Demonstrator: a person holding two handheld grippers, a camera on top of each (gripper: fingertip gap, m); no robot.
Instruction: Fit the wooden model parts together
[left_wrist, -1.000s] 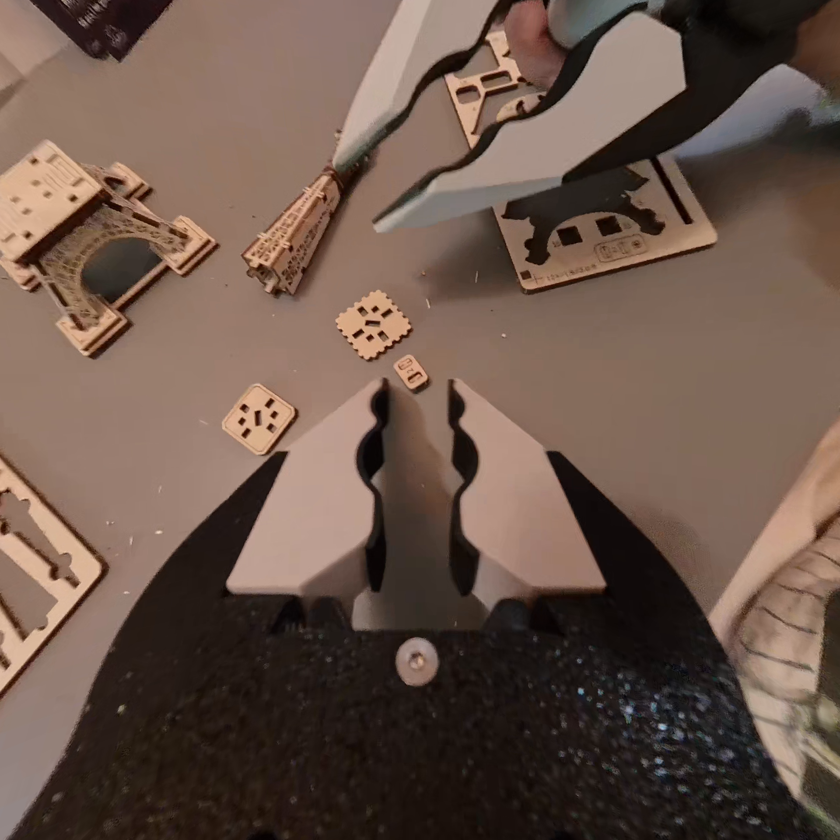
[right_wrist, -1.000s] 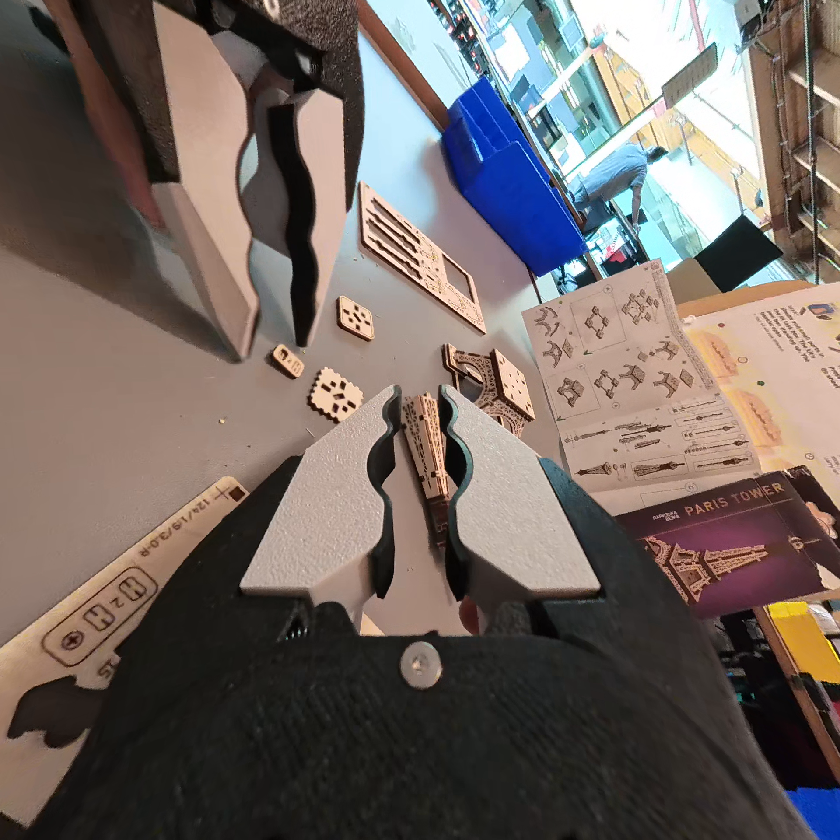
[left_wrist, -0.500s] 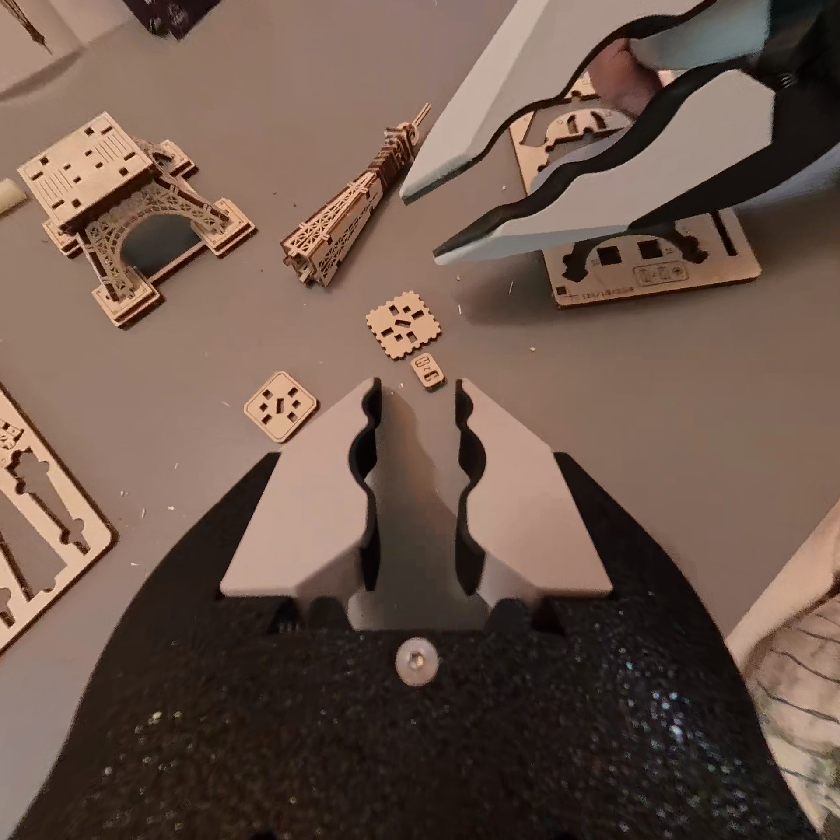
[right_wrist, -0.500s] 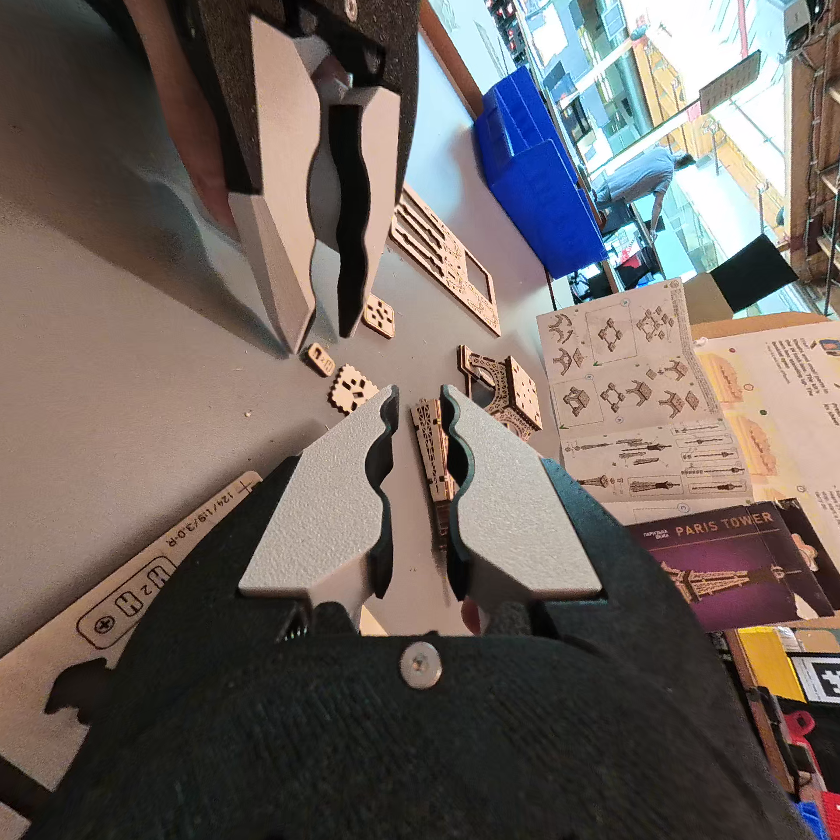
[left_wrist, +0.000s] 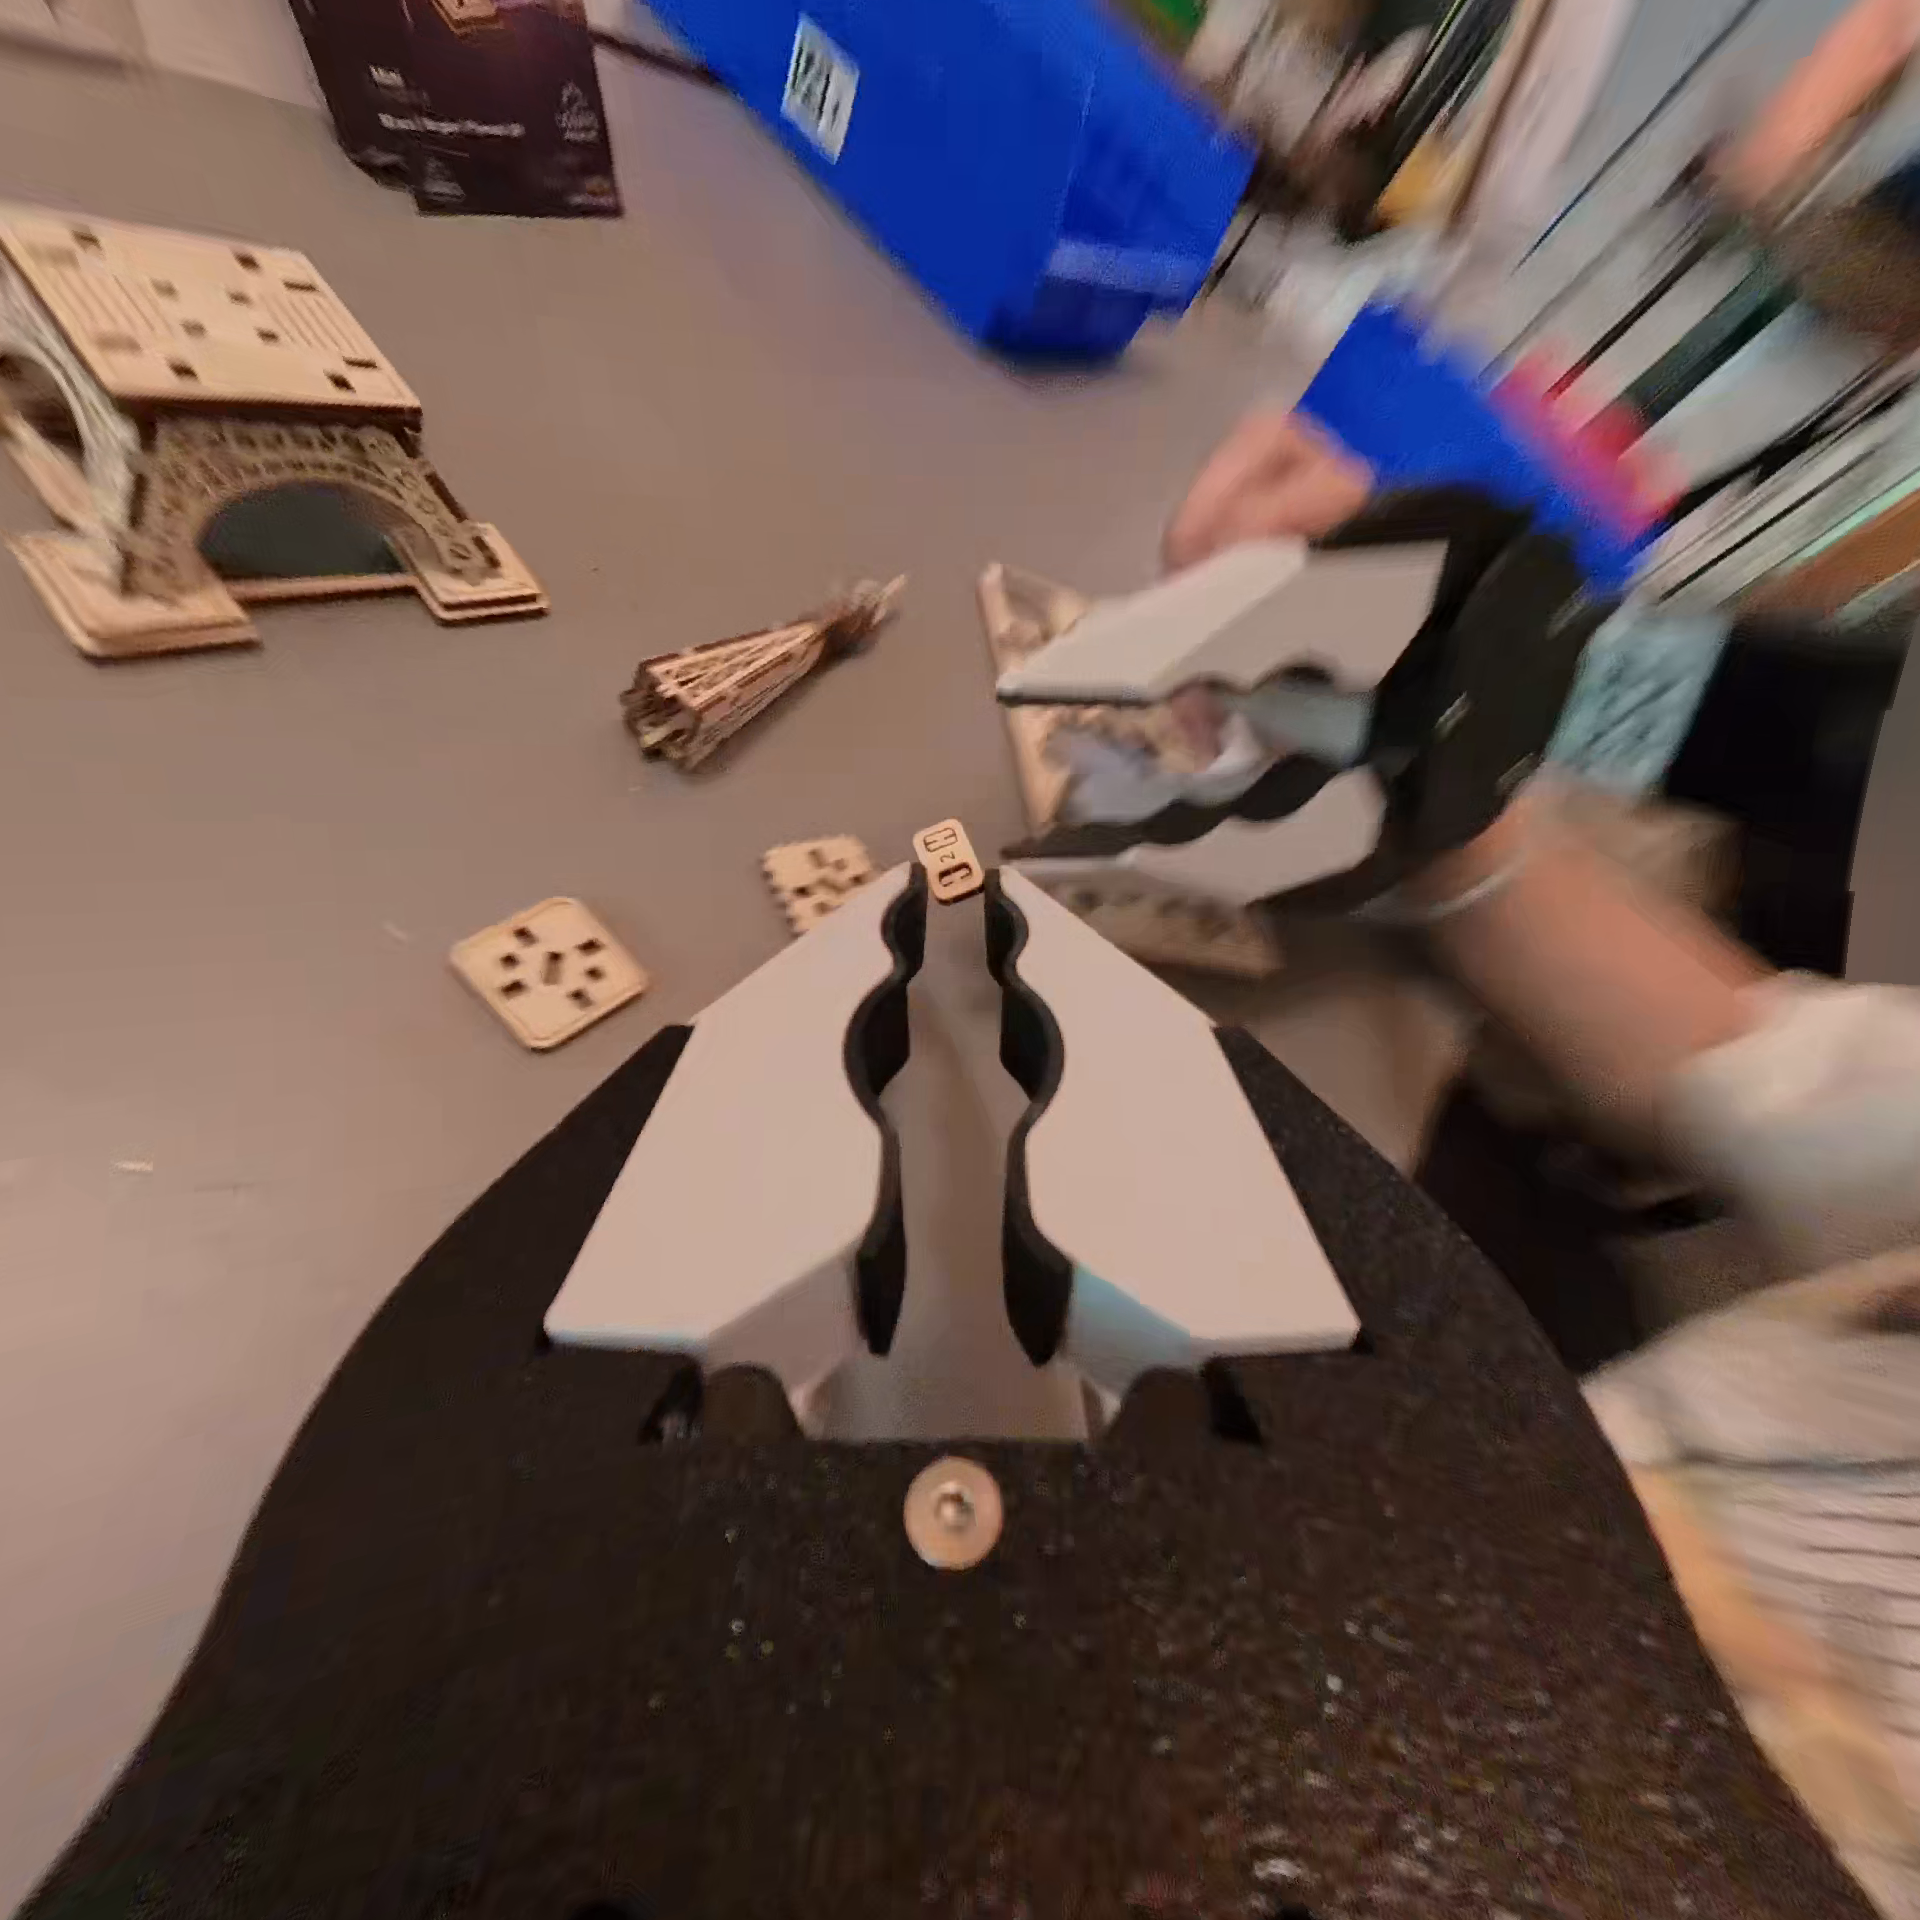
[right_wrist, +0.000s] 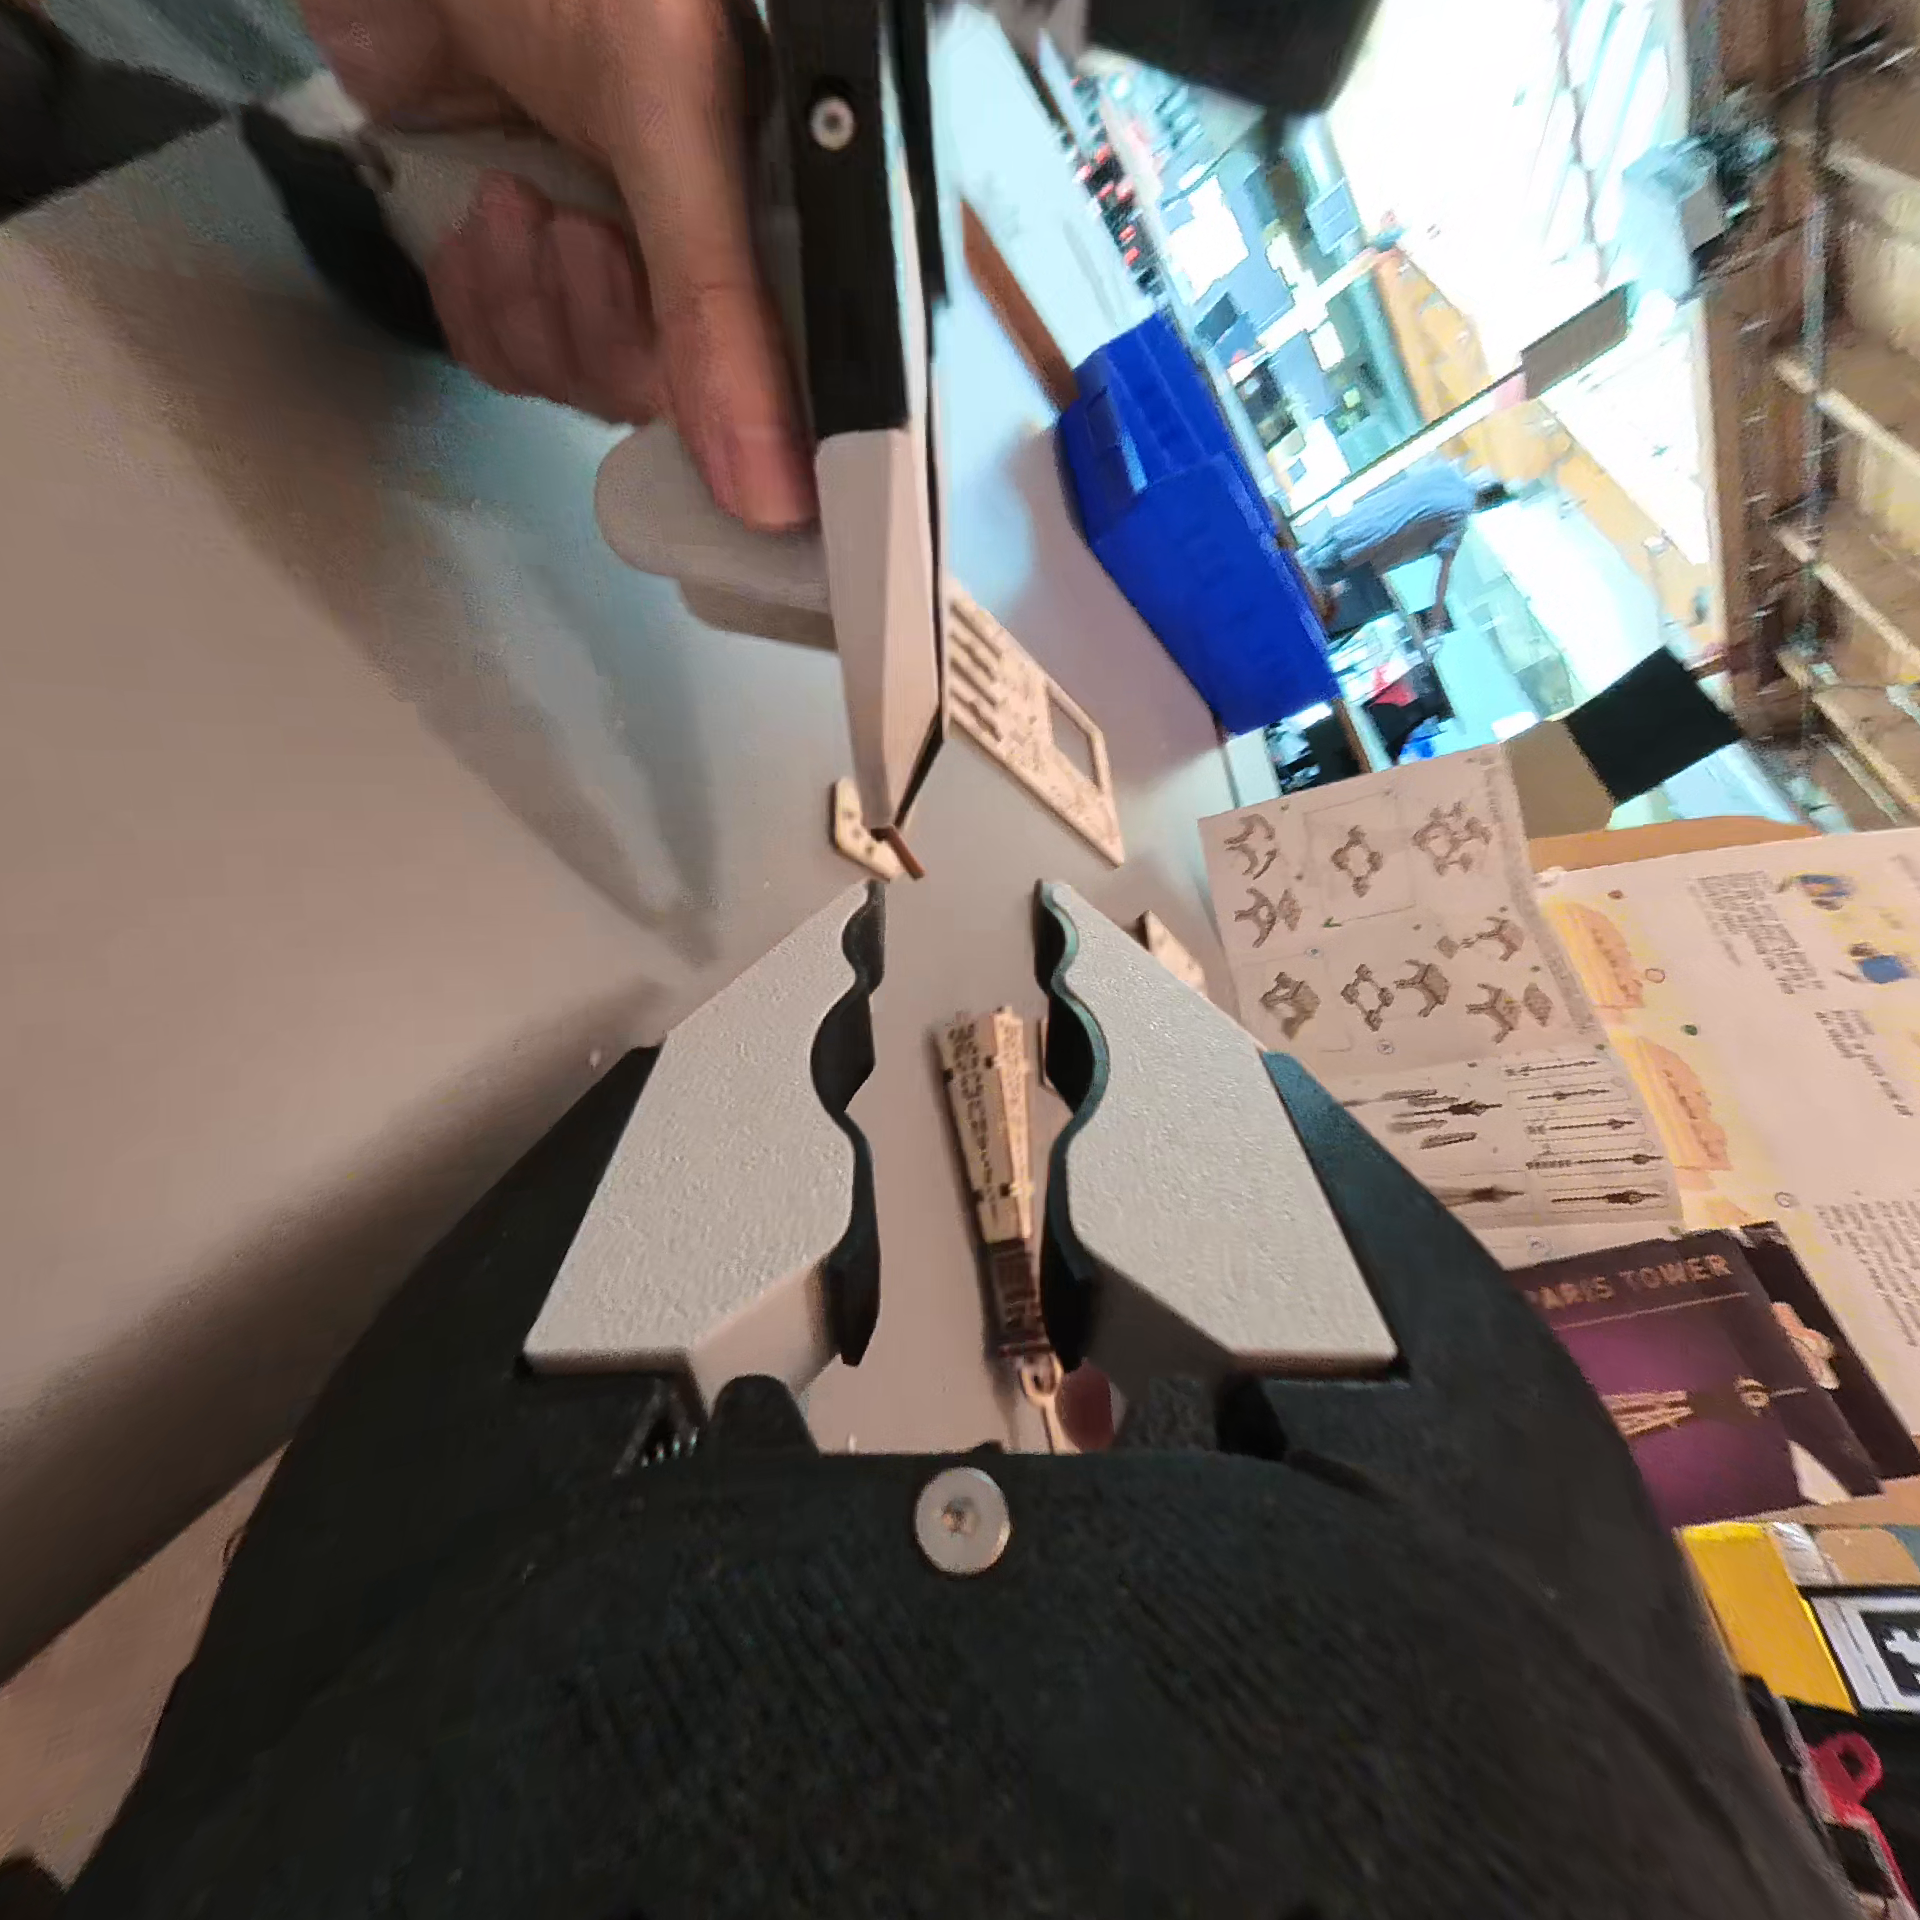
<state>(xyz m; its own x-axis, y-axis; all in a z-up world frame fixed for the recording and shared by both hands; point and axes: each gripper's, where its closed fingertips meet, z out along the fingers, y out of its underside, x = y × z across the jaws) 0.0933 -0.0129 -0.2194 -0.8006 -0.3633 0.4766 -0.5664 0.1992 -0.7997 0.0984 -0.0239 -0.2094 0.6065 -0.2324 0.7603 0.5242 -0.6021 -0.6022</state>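
My left gripper is shut on a small wooden tag piece, pinched at the fingertips just above the grey table. It shows from the side in the right wrist view. My right gripper is open and empty; it also shows in the left wrist view. The wooden tower spire lies on the table ahead of it and shows between its fingers, untouched. The arched tower base stands at the far left. A square plate and a toothed plate lie by my left fingers.
A cut-out wooden sheet lies under the right gripper, another wooden sheet farther back. A blue bin and a dark box stand at the table's far side. Instruction sheets and a dark booklet lie at the right. The tips of both grippers are at nearly the same place. Both grippers' tips are roughly 5 centimetres from the toothed plate.
My left gripper closed on the small tag piece that lay ahead of its tips and tilted up. My right gripper let go of the spire, opened wider and drew back.
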